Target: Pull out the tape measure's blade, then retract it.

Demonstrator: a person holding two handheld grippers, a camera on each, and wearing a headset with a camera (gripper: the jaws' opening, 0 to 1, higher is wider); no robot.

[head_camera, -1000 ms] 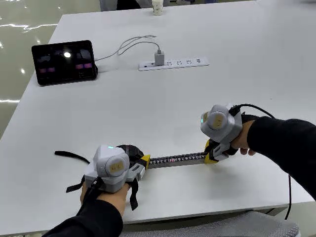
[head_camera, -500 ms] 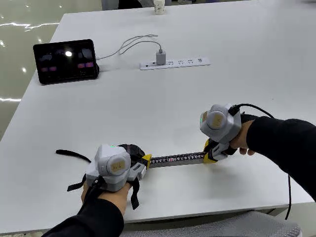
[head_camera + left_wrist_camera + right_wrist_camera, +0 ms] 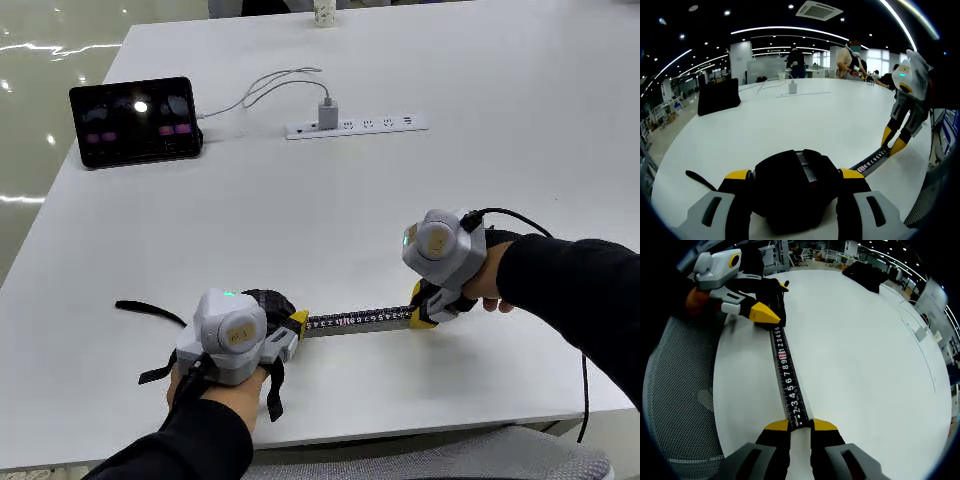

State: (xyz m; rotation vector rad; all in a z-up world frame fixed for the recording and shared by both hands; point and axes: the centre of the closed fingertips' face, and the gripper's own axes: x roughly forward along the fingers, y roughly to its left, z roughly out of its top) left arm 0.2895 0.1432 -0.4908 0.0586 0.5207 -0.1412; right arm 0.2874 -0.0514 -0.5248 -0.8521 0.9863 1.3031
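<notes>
The left gripper (image 3: 795,175) clamped the tape measure's black case (image 3: 792,200) on the white table (image 3: 330,220) while the right gripper (image 3: 801,426) pinched the blade (image 3: 786,375) by its tip — best moved level, straight and slowly.

We find the white table top (image 3: 300,200) smooth with a satin sheen, and the black tablet screen (image 3: 135,120) glossy, mirroring the lights. The black tape measure case (image 3: 262,303) reads as matt moulded plastic with a black woven cloth strap (image 3: 150,312), and its dark blade (image 3: 787,385) is smooth and faintly glossy under white printed numerals. The left gripper (image 3: 795,174) and the right gripper (image 3: 801,426) are smooth matt grey plastic with yellow plastic tips; the grey chair mesh (image 3: 685,390) looks open-weave and rough.
</notes>
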